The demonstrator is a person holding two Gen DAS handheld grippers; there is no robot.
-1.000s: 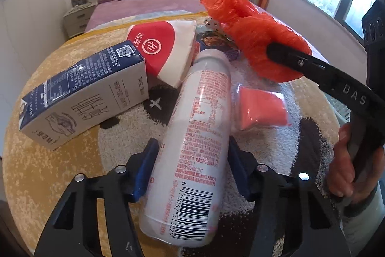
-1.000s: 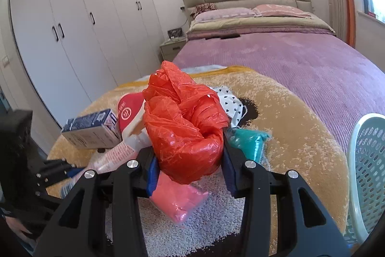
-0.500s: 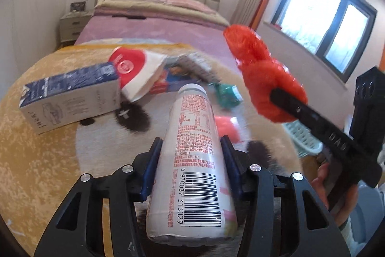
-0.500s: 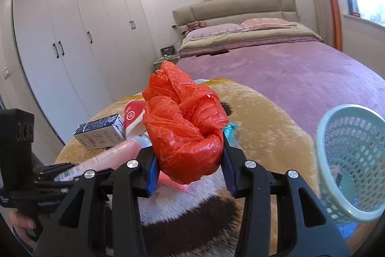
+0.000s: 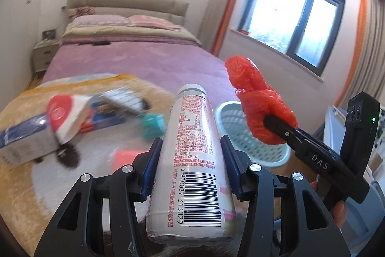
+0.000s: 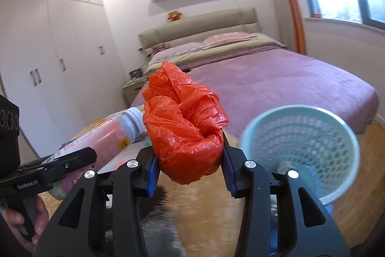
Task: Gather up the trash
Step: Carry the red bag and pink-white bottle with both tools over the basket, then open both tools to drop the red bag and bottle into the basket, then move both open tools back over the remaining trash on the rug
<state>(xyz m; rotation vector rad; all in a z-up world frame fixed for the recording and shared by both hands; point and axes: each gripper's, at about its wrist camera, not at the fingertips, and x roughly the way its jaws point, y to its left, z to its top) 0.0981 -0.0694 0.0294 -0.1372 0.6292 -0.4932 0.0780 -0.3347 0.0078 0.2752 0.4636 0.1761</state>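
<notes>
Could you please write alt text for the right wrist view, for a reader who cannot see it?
The right gripper clamps a crumpled orange plastic bag in front of a pale green mesh basket on the floor, lower right. At left, the left gripper holds a pink-labelled bottle; a purple bed lies behind.

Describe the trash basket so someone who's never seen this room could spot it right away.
Find the purple bed, then look at the wooden floor past its foot. The basket stands there beside the round rug: pale mint-green plastic, round, with open lattice walls, unlike the solid cartons and wrappers lying on the rug.

Purple bed (image 6: 276, 78), white wardrobe (image 6: 48, 69), window (image 5: 296, 23), beige nightstand (image 5: 44, 54)
</notes>
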